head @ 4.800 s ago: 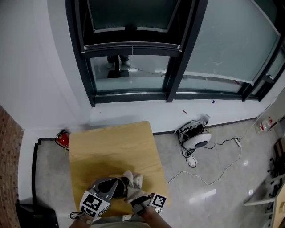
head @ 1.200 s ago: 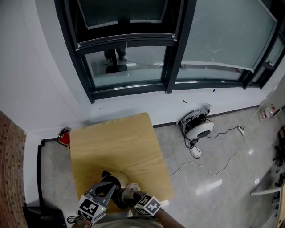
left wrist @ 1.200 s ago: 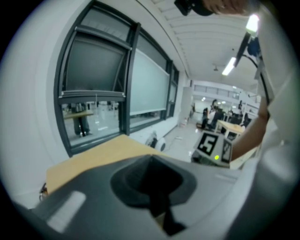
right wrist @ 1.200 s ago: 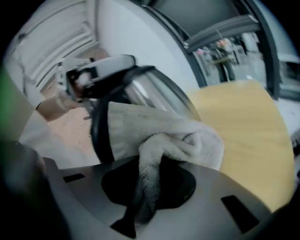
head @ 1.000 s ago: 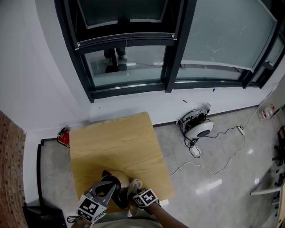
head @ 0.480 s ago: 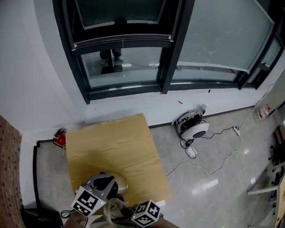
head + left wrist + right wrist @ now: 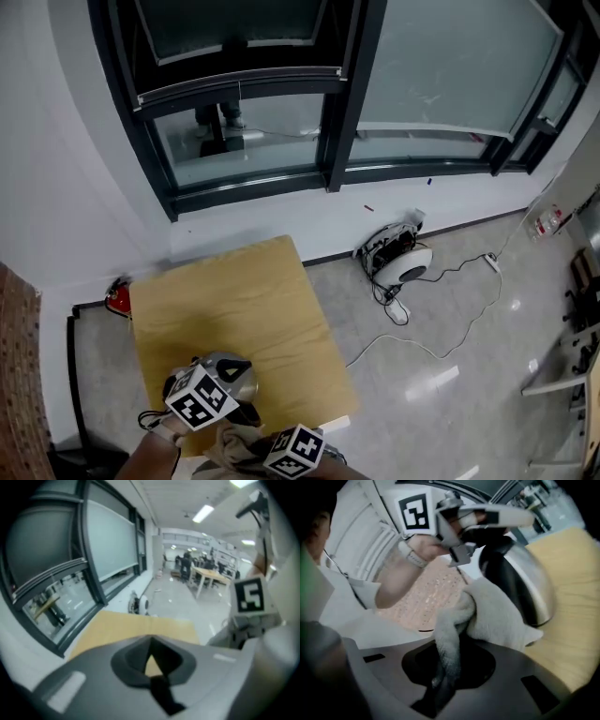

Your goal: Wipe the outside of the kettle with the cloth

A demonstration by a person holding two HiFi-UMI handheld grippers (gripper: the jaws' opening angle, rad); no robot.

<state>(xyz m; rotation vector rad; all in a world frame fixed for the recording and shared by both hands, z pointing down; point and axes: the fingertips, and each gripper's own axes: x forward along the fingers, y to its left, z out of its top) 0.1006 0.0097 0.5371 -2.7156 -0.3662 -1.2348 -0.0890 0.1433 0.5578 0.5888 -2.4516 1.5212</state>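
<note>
A steel kettle [image 7: 236, 375] with a black handle stands near the front edge of the wooden table [image 7: 234, 300]. My left gripper [image 7: 223, 377] reaches in from the near left and is shut on the kettle's handle [image 7: 487, 534]. In the right gripper view the kettle [image 7: 520, 583] fills the upper right. My right gripper [image 7: 445, 667] is shut on a bunched white cloth [image 7: 492, 616], which presses against the kettle's lower side. In the head view the cloth [image 7: 230, 441] lies just in front of the kettle. The left gripper view looks over the table [image 7: 136, 625].
A red object [image 7: 117, 298] sits on the floor at the table's far left corner. A white device with cables [image 7: 398, 262] lies on the floor to the right. A dark-framed window wall [image 7: 328, 112] stands behind the table.
The right gripper with the cloth has slid from the kettle's right side round to its near side. The left gripper has stayed on the handle. The head view has shifted a little.
</note>
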